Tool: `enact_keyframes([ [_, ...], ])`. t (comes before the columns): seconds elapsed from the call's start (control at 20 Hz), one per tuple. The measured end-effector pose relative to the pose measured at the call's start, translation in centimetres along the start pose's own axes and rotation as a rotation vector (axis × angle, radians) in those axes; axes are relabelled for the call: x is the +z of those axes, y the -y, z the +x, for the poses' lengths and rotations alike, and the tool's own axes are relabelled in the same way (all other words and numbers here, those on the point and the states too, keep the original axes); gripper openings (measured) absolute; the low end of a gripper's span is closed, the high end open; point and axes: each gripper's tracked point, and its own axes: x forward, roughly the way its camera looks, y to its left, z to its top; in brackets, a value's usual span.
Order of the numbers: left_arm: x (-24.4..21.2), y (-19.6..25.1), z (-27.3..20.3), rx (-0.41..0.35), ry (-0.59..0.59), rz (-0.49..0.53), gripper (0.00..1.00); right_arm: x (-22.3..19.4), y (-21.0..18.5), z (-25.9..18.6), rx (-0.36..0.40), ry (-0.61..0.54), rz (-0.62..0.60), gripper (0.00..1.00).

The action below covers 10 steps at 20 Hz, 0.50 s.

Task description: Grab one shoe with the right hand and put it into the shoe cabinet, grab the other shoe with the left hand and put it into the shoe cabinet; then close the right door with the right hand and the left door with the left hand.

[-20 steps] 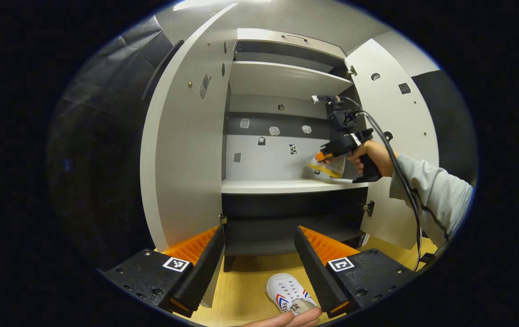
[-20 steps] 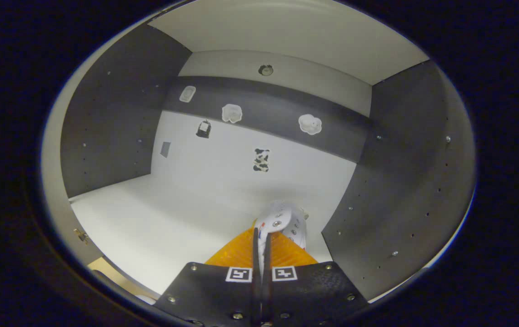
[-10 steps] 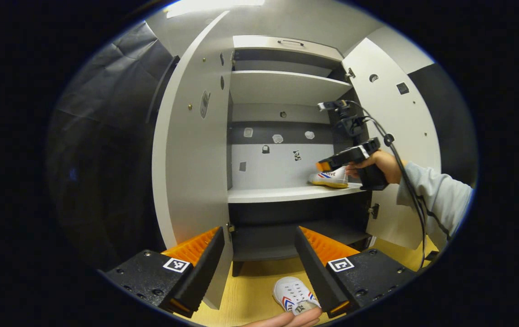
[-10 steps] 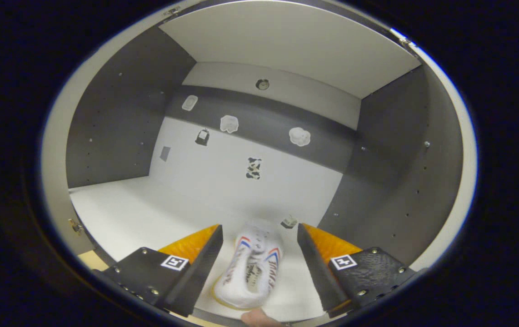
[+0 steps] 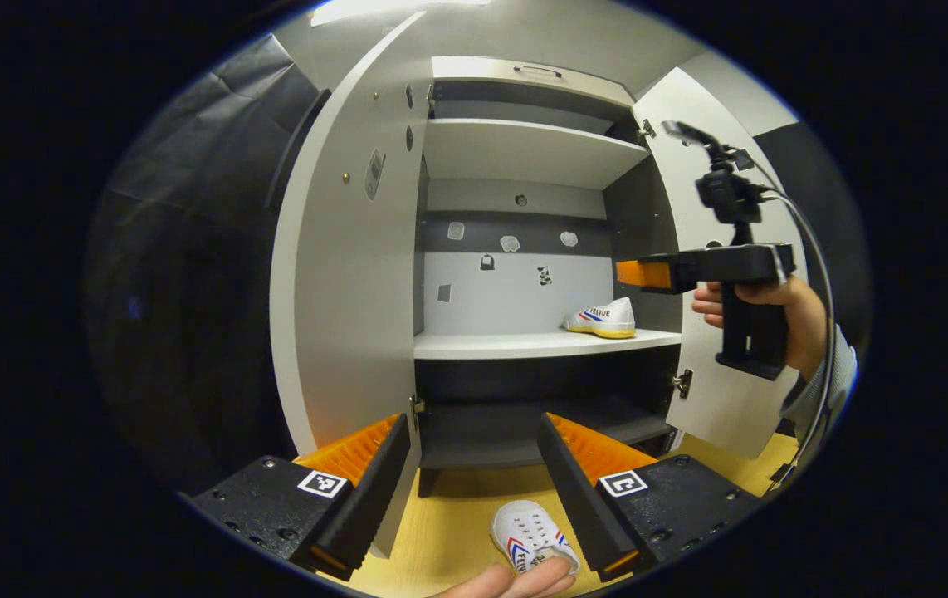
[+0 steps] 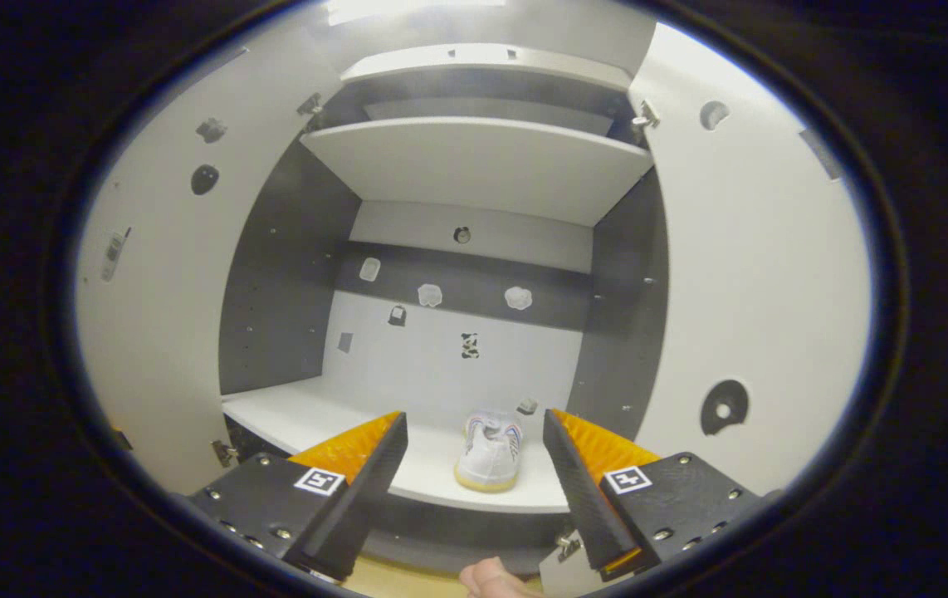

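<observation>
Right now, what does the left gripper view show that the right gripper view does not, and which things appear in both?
Left gripper view alone: the second shoe on the wooden floor between the open left gripper, and the right gripper held in a hand before the right door.

Right gripper view alone: the right gripper's own open fingers from behind.

Both: the open shoe cabinet, and one shoe on its middle shelf.
</observation>
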Motion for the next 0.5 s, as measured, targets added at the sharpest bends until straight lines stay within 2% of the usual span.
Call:
enact_keyframes([
  [0.1, -1.9, 0.5, 0.1, -0.013, -0.037, -0.026, 0.95, -0.6, 1.5, -4.1, -0.076, 0.012, 0.008, 0.98],
  [0.2, -4.5, 0.9, 0.0, -0.025, -0.083, -0.041, 0.95, -1.9, 2.3, -8.1, -0.116, 0.011, 0.015, 0.98],
  [0.35, -8.5, 1.9, 0.0, -0.055, -0.145, -0.043, 0.97, -3.8, 2.4, -13.3, -0.117, 0.017, 0.07, 0.99],
  [0.5, -12.5, 2.2, 0.0, -0.072, -0.239, 0.01, 0.97, -6.8, 2.4, -17.3, -0.105, -0.024, 0.104, 0.98],
])
